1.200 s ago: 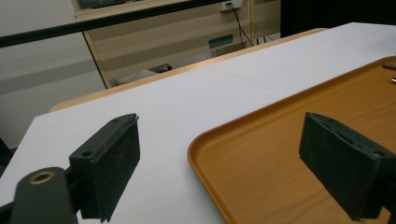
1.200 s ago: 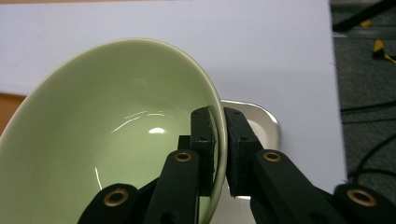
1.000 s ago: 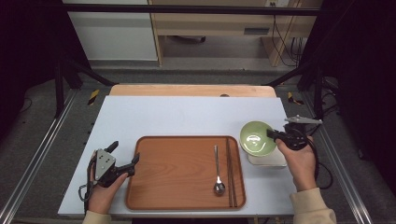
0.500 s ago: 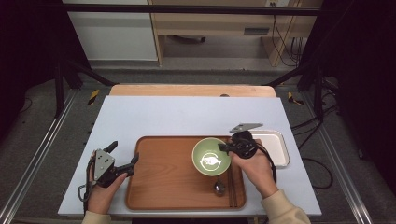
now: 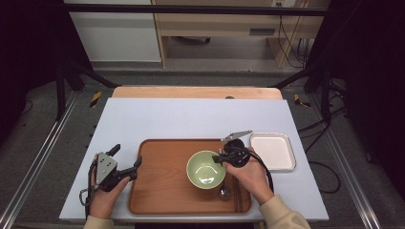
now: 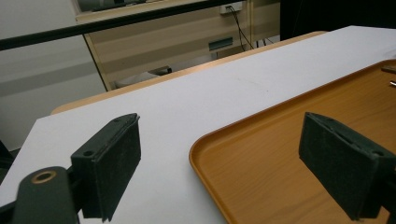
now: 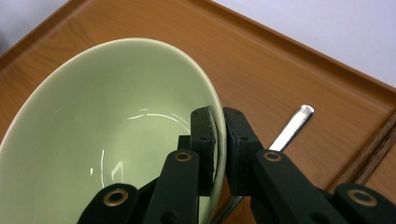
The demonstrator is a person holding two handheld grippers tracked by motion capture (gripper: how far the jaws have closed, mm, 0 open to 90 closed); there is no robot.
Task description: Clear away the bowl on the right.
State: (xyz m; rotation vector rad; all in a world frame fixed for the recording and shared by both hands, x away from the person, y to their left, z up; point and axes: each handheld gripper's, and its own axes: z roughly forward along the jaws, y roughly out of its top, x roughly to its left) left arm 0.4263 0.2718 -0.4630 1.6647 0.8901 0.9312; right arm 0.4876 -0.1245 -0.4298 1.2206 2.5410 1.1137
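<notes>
Bowl (image 5: 205,169) in pale green sits over the middle of the wooden tray (image 5: 157,191), and we hold it by its right rim with our right tongs (image 5: 220,159), one jaw inside the wall and one outside, pinching it. We judge it ceramic: stiff, fairly heavy, glazed and slippery, so a thin rim hold may pivot; a deep bite on the rim suits best. A spoon (image 7: 292,128) and chopsticks (image 5: 237,198) lie just beside it on the tray. Our left tongs (image 5: 128,169) rest spread at the tray's left edge on the counter (image 5: 191,119).
</notes>
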